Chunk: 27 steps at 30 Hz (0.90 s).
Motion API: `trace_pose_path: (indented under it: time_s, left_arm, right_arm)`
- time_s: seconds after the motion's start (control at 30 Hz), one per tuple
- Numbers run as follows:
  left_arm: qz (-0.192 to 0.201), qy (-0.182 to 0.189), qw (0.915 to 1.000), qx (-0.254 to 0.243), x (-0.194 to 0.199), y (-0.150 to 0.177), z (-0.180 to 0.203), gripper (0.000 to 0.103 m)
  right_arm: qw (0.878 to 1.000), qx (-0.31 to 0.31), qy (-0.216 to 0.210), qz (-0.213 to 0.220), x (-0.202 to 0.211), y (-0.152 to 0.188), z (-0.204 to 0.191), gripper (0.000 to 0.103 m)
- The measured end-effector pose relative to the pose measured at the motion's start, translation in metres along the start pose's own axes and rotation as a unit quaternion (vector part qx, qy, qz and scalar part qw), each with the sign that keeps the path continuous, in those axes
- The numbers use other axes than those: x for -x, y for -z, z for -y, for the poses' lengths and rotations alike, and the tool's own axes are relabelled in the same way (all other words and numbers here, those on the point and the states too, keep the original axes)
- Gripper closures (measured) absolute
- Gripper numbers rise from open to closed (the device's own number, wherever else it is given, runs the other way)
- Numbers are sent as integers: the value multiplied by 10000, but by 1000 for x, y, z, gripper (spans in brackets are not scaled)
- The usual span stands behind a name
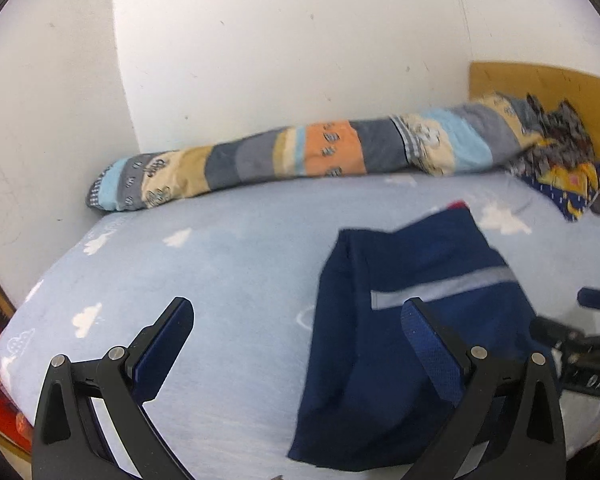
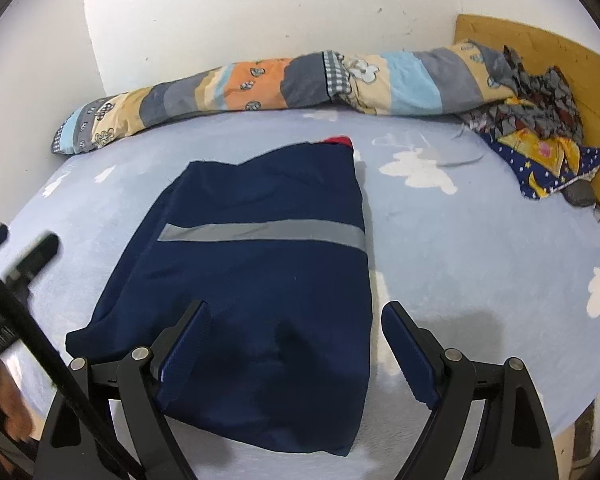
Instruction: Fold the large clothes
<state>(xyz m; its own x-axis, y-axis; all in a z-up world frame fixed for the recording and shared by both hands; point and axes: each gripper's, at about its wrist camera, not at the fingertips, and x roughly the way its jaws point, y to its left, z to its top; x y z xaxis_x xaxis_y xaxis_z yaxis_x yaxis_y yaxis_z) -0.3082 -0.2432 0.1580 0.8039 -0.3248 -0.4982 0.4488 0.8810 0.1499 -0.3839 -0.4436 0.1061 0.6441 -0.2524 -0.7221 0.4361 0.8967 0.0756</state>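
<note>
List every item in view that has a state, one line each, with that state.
Navy blue garment with grey reflective stripe: folded, flat on the bed.
Rolled patchwork quilt: lying along the wall.
Crumpled patterned cloth heap: unfolded, against the headboard.
Light blue cloud-print bedsheet: spread over the bed.
Left tongs: open, empty.
Right tongs: open, above the garment, gripping nothing.

Navy garment is showing smooth, matt woven cloth with a slightly shiny grey band. Bed sheet is presenting soft, napped fabric. Headboard is appearing as bare matt wood. Wall is looking painted, scuffed.
</note>
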Motion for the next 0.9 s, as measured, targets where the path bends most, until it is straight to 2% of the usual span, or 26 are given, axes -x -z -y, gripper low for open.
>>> trace_pose_path:
  time_s: [0.13,0.27,0.33,0.43,0.5,0.6,0.9]
  left_arm:
    - [21,-296,9994,201,26,-2,-15,0]
    - [-32,-476,9984,305,47,17,-22,0]
    - [-295,-578,9972,384,46,28,-24,0]
    - [-949,-310,9949,153,28,36,-19,0]
    - [-1086,-413,9932,74,21,40,-16,0]
    - [-1071,-706,9917,-81,18,43,-11,0]
    - [-969,-655,9925,-347,22,45,2,0]
  right_arm:
    - [9997,169,-4,169,17,5,-8,12]
    - [9997,119,-99,210,32,20,-13,9]
    - [9997,164,-53,144,34,29,-18,9]
    - [9996,268,6,28,33,39,-26,9]
    - [9992,375,132,58,34,43,-31,9]
    - [9978,573,287,141,36,44,-37,9]
    - [9960,743,434,222,37,44,-44,9]
